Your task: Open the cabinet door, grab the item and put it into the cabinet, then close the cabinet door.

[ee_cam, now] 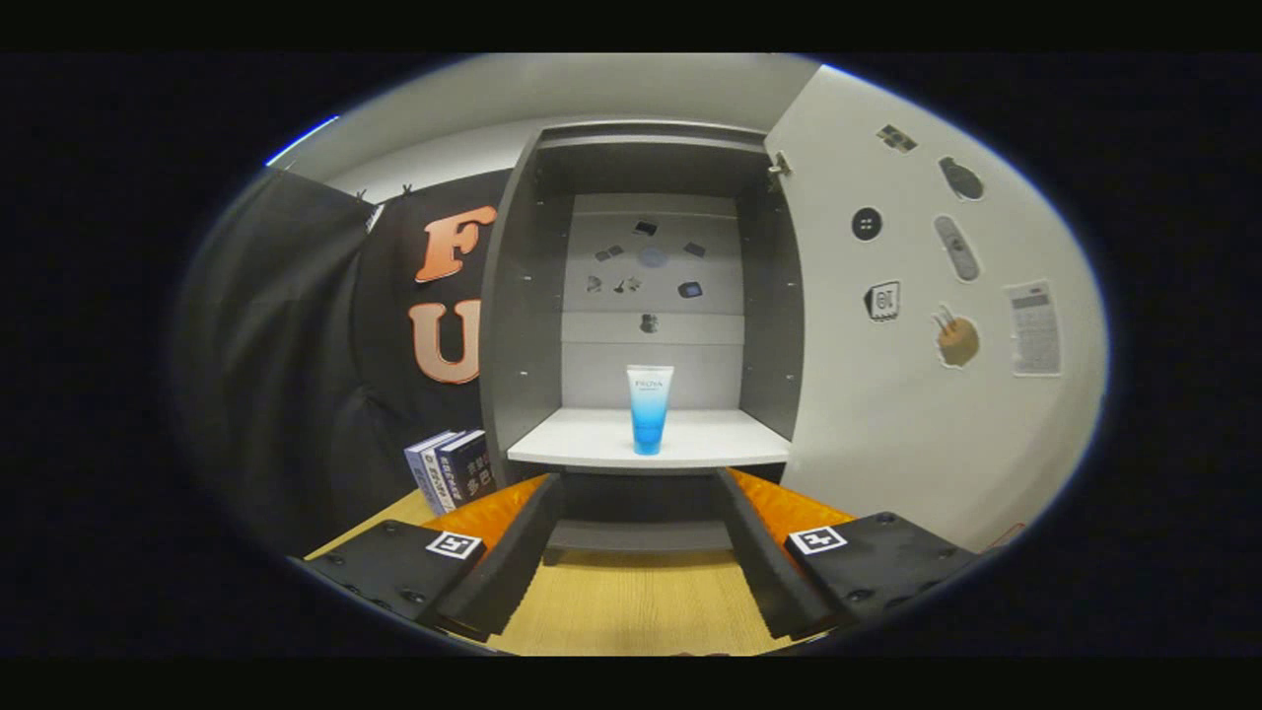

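Gripper: the gripper [639,552] has its fingers spread wide with nothing between them, only bare tabletop [631,602] below.
Tube: the tube [649,409] stands cap-down on the shelf [592,441] inside the cabinet [523,325], straight ahead of the fingers and beyond their tips, apart from both.
Why there: judged from the task, the item looks already placed; upright and near the shelf's front edge, in line with the gap between the fingers, as a release from a straight-in reach would leave it.
Door: the door [887,414] is swung fully open, ahead and to the right of the right finger; it must stay so until the gripper is clear.
Step in hand: likely backing out, with closing the door left to do.
Tube writing: a short brand word sits near the tube's top, too small to read for sure.
Stickers: picture stickers dot the door's inner face and the cabinet's back wall; one on the door [883,301] bears digits I cannot make out.
Books: the books [452,468] stand left of the cabinet, ahead of the left finger; their spines carry characters too blurred to read.
Finger markers: each finger's base carries a square coded tag [454,544], not text.
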`<state>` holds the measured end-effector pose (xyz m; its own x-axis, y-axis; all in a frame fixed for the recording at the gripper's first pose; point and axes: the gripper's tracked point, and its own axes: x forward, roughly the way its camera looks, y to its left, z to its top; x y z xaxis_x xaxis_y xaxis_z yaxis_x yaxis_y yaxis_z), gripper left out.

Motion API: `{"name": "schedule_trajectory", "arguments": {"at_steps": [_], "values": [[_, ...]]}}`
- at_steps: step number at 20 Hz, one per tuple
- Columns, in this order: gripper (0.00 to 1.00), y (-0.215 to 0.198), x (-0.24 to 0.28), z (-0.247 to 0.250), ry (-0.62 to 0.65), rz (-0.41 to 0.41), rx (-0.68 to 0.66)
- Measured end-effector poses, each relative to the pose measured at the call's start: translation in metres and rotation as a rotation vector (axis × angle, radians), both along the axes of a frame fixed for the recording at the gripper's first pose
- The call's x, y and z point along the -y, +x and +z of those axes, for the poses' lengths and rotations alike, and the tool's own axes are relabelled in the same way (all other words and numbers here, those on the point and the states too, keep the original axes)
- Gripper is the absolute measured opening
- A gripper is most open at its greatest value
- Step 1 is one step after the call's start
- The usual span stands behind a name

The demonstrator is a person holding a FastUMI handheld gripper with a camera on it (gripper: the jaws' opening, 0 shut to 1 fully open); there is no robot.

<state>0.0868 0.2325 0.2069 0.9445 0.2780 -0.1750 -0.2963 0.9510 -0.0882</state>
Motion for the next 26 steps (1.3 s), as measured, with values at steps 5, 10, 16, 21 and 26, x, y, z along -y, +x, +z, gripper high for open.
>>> {"name": "schedule_trajectory", "arguments": {"at_steps": [5, 10, 16, 21, 26], "values": [[0.98, -0.066, 0.053, -0.004, 0.004, 0.001, 0.001], [0.98, -0.108, 0.128, 0.004, 0.035, -0.028, 0.020], [0.98, -0.124, 0.212, -0.004, 0.043, -0.090, 0.027], [0.98, -0.120, 0.267, -0.021, 0.065, -0.117, 0.014], [0.99, -0.093, 0.320, -0.041, 0.091, -0.178, -0.006]]}}
